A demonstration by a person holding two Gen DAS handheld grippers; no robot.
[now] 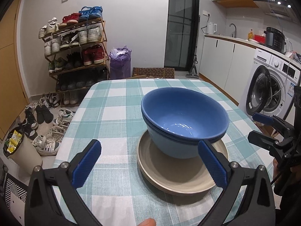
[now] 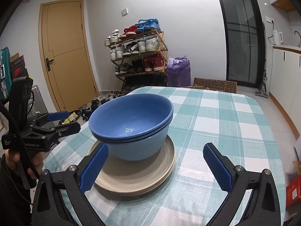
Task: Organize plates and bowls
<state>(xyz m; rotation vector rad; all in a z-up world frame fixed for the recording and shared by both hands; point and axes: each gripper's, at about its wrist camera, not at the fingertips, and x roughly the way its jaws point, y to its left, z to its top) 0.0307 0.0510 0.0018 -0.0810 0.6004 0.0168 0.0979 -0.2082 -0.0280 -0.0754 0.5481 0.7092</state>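
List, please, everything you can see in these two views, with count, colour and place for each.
bowls: two, blue, nested, on the plates
plates: a stack, beige, exact count unclear, on the table
tablecloth: one, teal and white check, covers the table
shoe rack: one, wooden, full of shoes, by the far wall
loose shoes: several, on the floor below the rack
purple bag: one, beside the rack
door: one, tan, left of the rack
washing machine: one, white, under the counter
kettle: one, white, on the counter
left gripper: blue pads, open, empty
right gripper: blue pads, open, empty
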